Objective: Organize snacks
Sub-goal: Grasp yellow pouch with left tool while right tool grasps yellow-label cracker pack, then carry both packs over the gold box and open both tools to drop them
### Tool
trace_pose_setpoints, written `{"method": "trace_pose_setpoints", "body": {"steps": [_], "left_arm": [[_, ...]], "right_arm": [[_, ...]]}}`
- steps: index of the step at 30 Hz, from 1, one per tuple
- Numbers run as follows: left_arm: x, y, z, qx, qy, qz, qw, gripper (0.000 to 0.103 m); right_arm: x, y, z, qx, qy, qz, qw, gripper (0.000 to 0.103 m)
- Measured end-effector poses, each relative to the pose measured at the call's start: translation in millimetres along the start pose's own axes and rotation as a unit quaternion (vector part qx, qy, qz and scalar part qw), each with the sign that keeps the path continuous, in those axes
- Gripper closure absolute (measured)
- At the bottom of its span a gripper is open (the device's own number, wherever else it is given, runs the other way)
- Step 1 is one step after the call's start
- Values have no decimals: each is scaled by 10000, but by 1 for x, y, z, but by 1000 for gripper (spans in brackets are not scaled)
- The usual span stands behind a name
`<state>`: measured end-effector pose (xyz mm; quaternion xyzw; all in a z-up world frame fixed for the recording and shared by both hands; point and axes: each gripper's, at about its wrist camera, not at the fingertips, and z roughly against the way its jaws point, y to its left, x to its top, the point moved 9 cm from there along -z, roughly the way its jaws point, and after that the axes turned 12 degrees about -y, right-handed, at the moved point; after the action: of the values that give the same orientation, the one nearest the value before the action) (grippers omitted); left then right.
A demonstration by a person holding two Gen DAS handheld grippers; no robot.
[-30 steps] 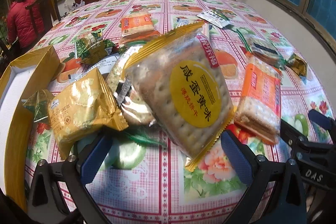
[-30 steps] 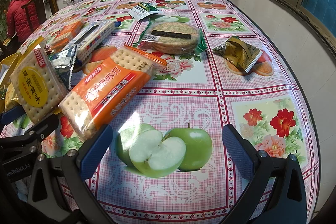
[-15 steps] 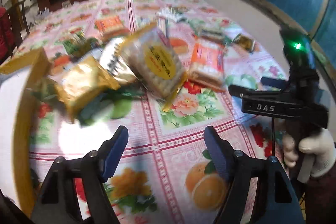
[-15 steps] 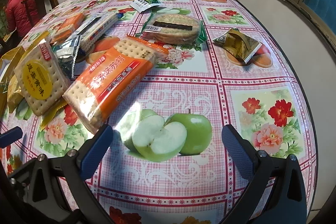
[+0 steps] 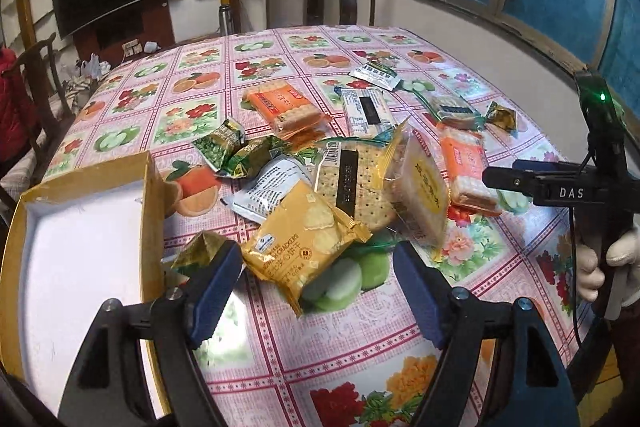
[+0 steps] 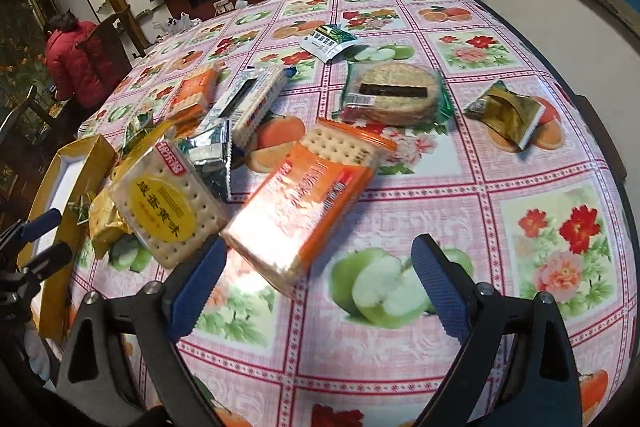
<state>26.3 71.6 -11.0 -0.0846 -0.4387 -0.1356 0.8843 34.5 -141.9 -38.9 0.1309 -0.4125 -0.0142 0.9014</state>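
Since a second ago the left gripper (image 5: pixel 318 291) has drawn back and risen from the snack pile: the yellow-label cracker pack (image 5: pixel 425 195), then close between its fingers, now lies further ahead and to the right, and the gold box (image 5: pixel 154 211) fills more of the left side. The right gripper (image 6: pixel 316 285) has lifted a little; the orange cracker pack (image 6: pixel 308 205) now sits ahead of its left finger rather than beside it.

Left tongs: fairly wide, jaws opening, nothing between the pads. Just ahead, between the finger lines, a gold sandwich-cracker packet (image 5: pixel 304 239) lies on the fruit-print tablecloth (image 5: pixel 352 355). A small gold-green pouch (image 5: pixel 200 251) sits against the left fingertip, next to the box wall. Whether it touches the pad cannot be told.

Further ahead: a clear pack of square crackers with a black strip (image 5: pixel 352 187), a white sachet (image 5: pixel 268 191), green pouches (image 5: pixel 236 151), another orange pack (image 5: pixel 286 109), a white-blue pack (image 5: pixel 366 111). Far right of the left tongs the right gripper's body shows, held in a white-gloved hand (image 5: pixel 608 267).

Right tongs: wide, jaws closing, nothing between the pads; only tablecloth with a printed apple lies under the gap. Orange pack's near corner lies just ahead of the left fingertip. Ahead and central, a round-cracker pack in green wrap (image 6: pixel 394 93); ahead right, a gold-brown pouch (image 6: pixel 508 113). Far left, a person in a red jacket (image 6: pixel 76 61) stands beyond the table.
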Motion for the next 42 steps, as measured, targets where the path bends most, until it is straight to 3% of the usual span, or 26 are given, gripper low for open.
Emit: {"method": "trace_pose_setpoints", "body": {"steps": [3,6,8,13,22,26,28,30,36,42], "left_arm": [[1,-6,-13,-211,144,-584,9980,25],[-3,-9,-23,-455,389,-1015,9930,25],[-4,-8,-28,-608,495,-1089,9910,25],[-8,-4,-40,-741,765,-1282,9860,25],[-24,-20,-50,-1037,1253,-1764,9708,25],[-29,-22,-53,-1081,1382,-1739,9690,27],[-28,-23,-53,-1138,1397,-1600,9705,49],[-29,-22,-50,-1116,1377,-1483,9729,55],[-31,-24,-36,-925,1187,-1255,9806,58],[-18,-18,6,-947,632,-585,9918,58]], "right_arm": [[6,15,-7,242,2,13,9997,11],[3,46,1,992,1,426,9942,11],[-3,67,4,1440,64,825,9861,11],[-11,103,-2,1960,191,1460,9695,11],[-5,126,-26,1989,270,2162,9555,11],[-9,129,-32,1926,281,2284,9539,11],[-11,129,-35,1863,271,2322,9543,13],[-13,129,-37,1835,267,2302,9553,26],[-17,129,-32,1802,289,2111,9603,30],[-15,127,-4,1829,111,1820,9661,31]]}}
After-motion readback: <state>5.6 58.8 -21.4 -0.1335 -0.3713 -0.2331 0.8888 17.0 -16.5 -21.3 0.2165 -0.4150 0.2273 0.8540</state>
